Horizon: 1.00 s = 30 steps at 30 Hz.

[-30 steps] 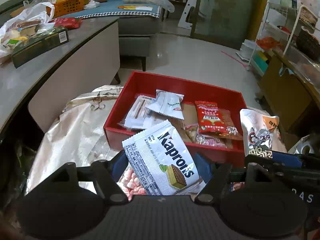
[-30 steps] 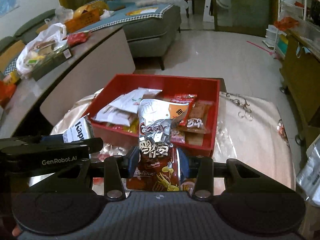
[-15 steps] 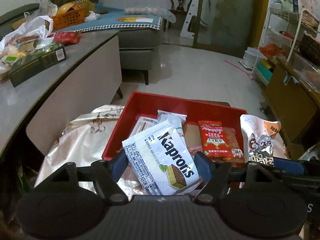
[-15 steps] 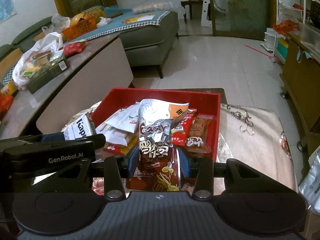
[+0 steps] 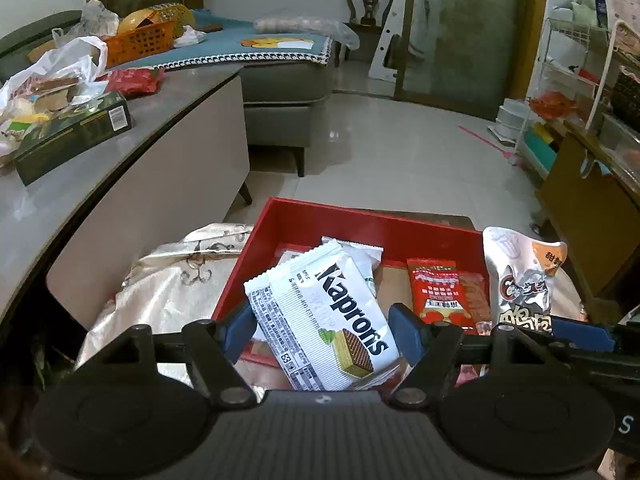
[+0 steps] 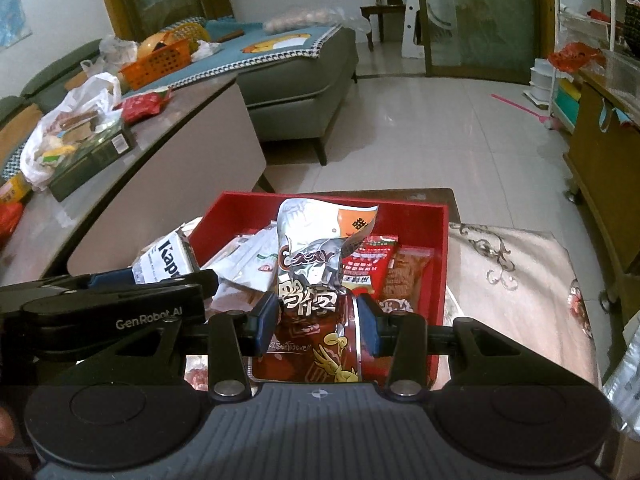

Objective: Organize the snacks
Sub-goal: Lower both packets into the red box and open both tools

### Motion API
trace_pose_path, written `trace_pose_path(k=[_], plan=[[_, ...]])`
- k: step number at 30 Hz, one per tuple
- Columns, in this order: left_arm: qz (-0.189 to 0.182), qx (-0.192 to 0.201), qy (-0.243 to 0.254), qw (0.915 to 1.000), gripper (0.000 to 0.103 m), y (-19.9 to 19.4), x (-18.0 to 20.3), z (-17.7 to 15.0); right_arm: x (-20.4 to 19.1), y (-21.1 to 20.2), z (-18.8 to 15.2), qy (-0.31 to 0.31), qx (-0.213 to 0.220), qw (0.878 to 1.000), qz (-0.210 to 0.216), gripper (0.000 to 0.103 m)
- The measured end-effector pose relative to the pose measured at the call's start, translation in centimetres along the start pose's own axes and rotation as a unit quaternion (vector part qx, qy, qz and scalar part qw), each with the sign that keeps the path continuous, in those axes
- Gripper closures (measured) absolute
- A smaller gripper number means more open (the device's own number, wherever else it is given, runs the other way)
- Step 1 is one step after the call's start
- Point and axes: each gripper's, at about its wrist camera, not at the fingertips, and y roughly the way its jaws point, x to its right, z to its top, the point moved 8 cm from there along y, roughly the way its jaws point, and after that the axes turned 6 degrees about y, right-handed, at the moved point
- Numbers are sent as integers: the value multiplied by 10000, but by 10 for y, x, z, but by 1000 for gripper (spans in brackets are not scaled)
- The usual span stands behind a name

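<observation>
Left tongs [image 5: 322,328] pinching white Kaprons wafer packet [image 5: 320,316]; right tongs [image 6: 318,320] pinching silver-red foil snack bag [image 6: 316,280] over red rectangular tray [image 6: 400,210].

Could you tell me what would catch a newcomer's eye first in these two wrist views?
Probably the white Kaprons wafer pack clamped in the left gripper, and the silver snack bag pinched upright in the right gripper. Just beyond both sits the red tray, already holding several packets.

To my left a grey-topped curved counter [image 5: 60,184] carries a dark green cardboard box [image 5: 72,136] and a white plastic bag [image 5: 52,76]. Beyond it, an orange plastic basket [image 6: 156,60] sits on the grey sofa [image 5: 280,88].
</observation>
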Motion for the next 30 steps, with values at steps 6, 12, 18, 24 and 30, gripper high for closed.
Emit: trace_pose_path(k=[6, 12, 18, 24, 30], plan=[[48, 17, 6, 10000, 37, 8, 1, 5, 2, 4, 7, 36, 45, 10000, 15, 54], [81, -74, 37, 9999, 37, 23, 3, 6, 10, 19, 9, 108, -81, 9999, -52, 55], [39, -181, 131, 9997, 37, 43, 12, 8, 24, 34, 8, 228, -236, 9993, -195, 55], [50, -292, 94, 9995, 37, 59, 17, 8, 30, 45, 5, 280, -373, 9987, -202, 54], [87, -356, 205, 9991, 36, 67, 21, 7, 31, 54, 4, 310, -460, 9983, -174, 52]])
